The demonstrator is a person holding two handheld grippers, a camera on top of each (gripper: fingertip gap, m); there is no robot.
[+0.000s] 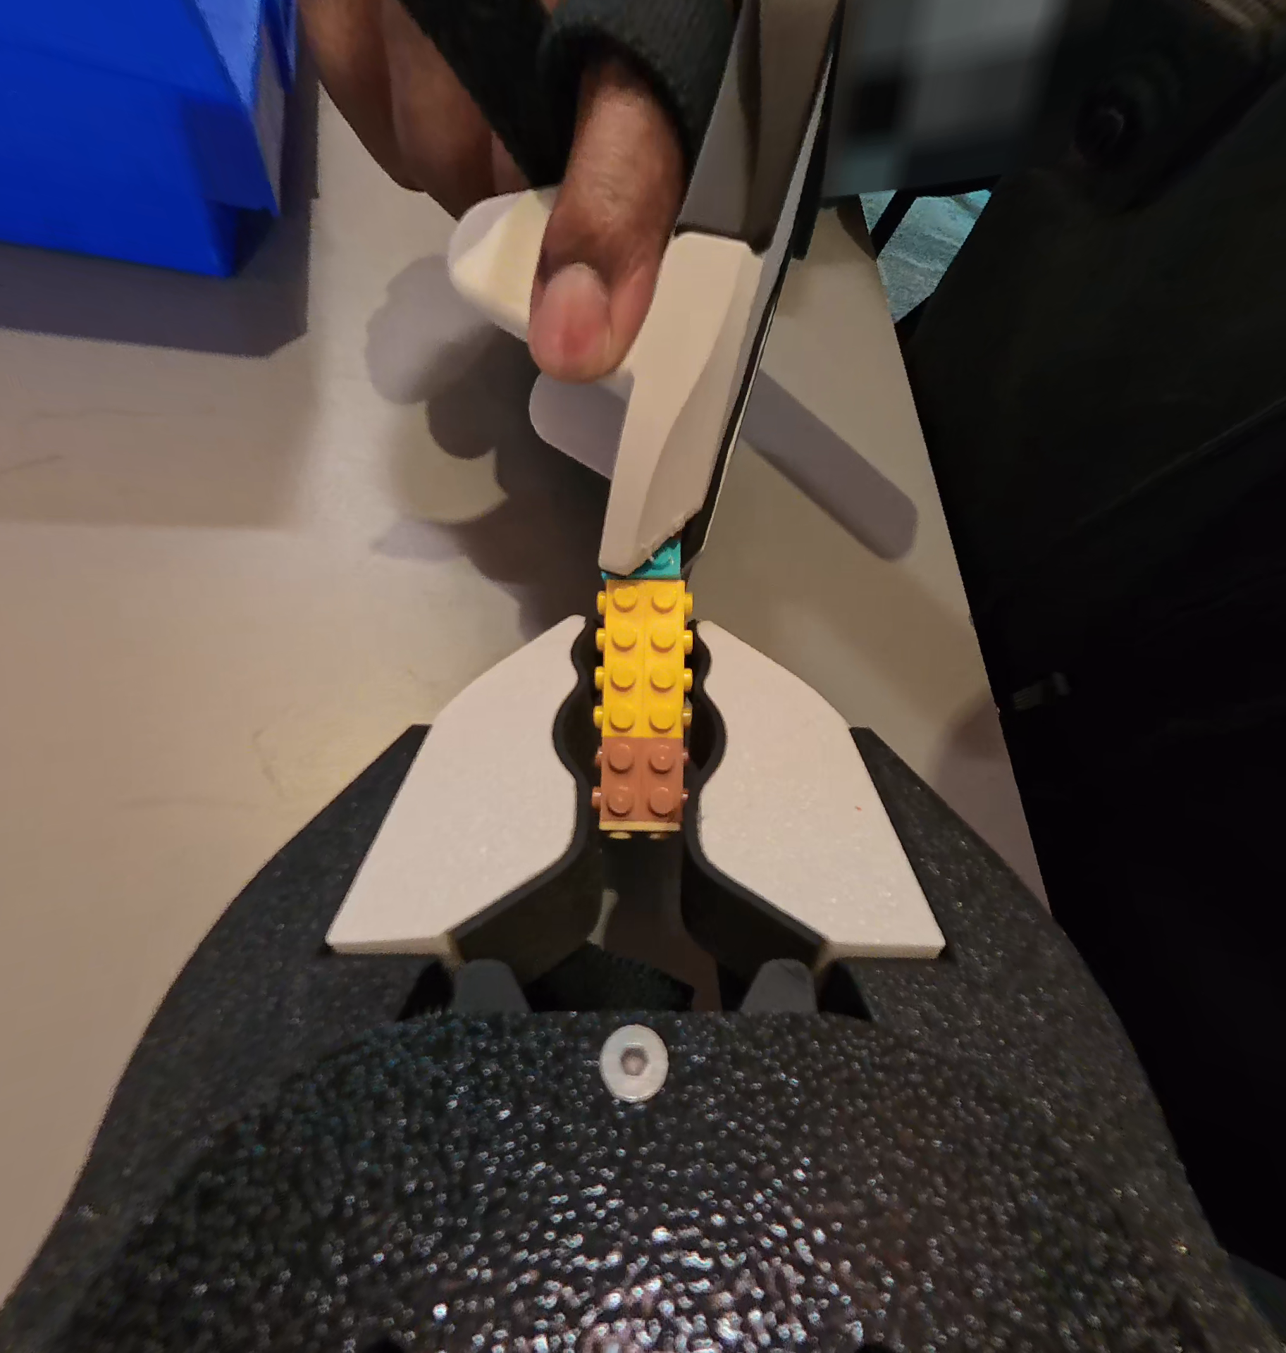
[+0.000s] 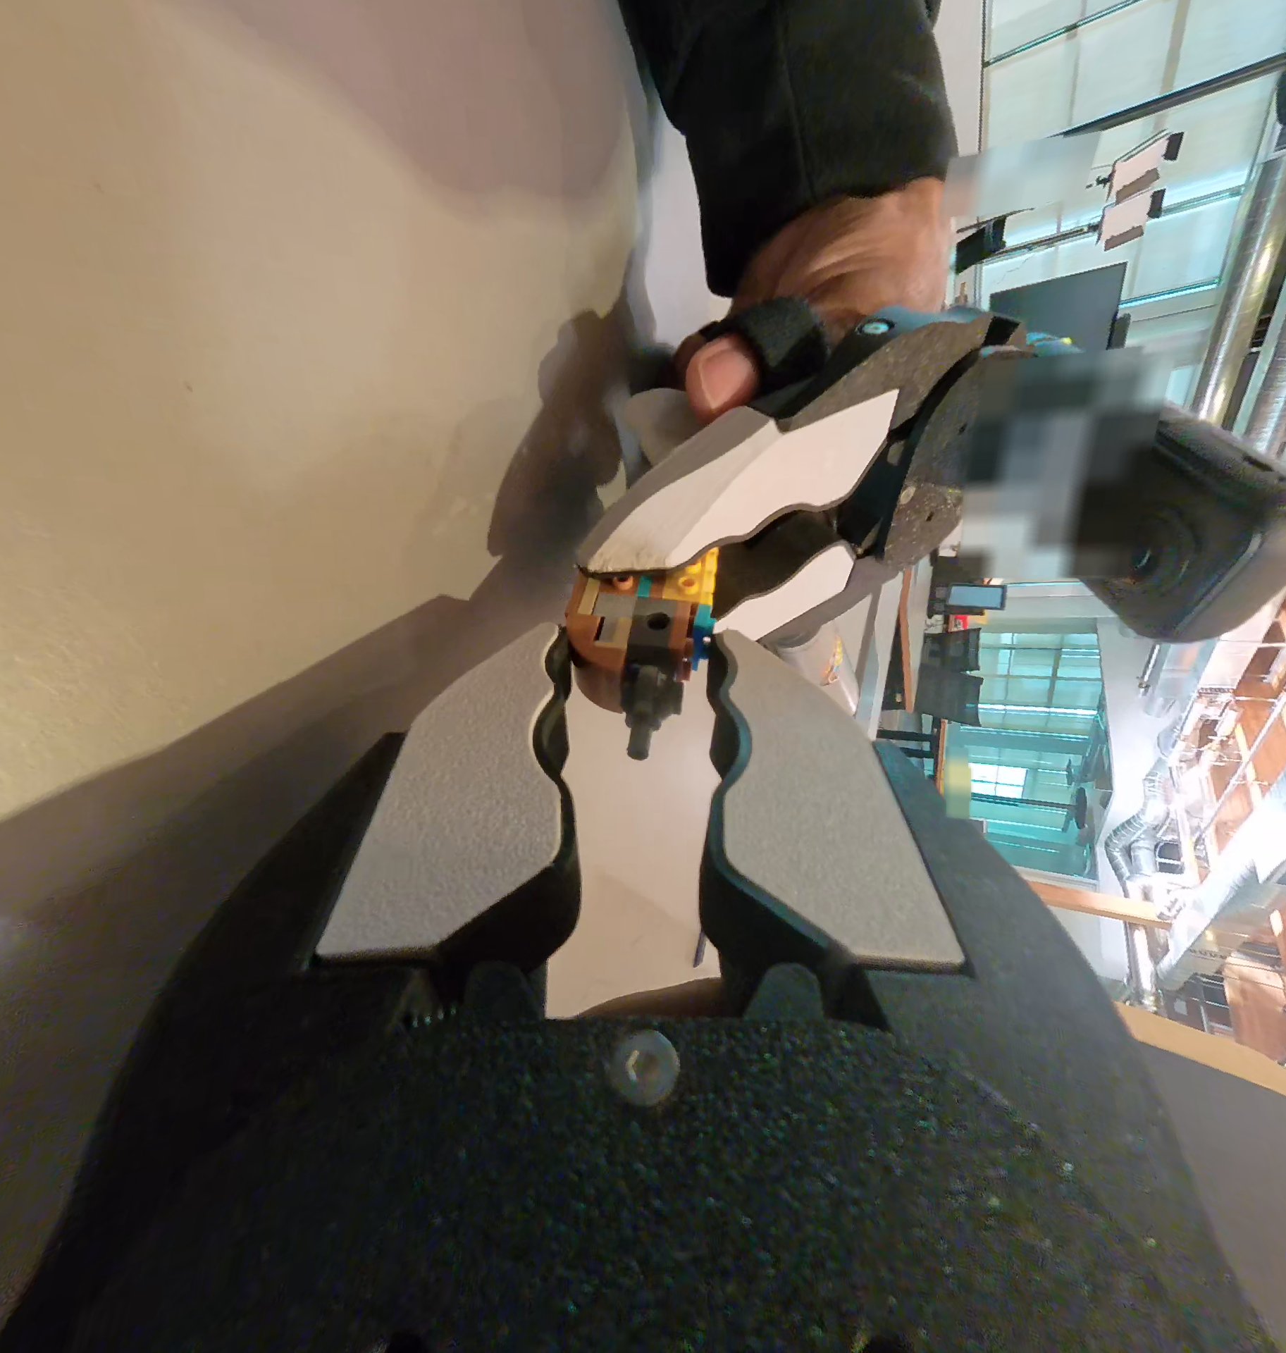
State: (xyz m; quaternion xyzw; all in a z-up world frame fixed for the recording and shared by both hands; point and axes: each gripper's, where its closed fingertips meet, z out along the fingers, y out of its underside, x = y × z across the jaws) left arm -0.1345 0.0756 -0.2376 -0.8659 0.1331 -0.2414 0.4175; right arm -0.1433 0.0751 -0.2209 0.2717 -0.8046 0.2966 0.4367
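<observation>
A small brick assembly [image 1: 643, 681], with yellow and brown studded bricks and a teal piece [image 1: 669, 567] at its far end, is held above the beige table [image 1: 149, 659]. My left gripper [image 1: 643, 637] is shut on its yellow and brown sides. My right gripper [image 1: 673, 558] comes down from above and grips the teal end. In the right wrist view my right gripper [image 2: 636, 644] closes on the brown, grey and black end of the assembly [image 2: 610, 622], where a black peg [image 2: 640, 725] sticks out toward the camera. The left gripper [image 2: 687, 586] clamps the yellow part from the upper right.
A blue bin [image 1: 98, 124] stands at the far left of the table. A dark chair [image 1: 1137, 512] is beyond the table's right edge. A person's hand [image 1: 596, 293] holds the right gripper; another hand [image 2: 720, 366] holds the left one. Less than 4 cm separates the two grippers' tips.
</observation>
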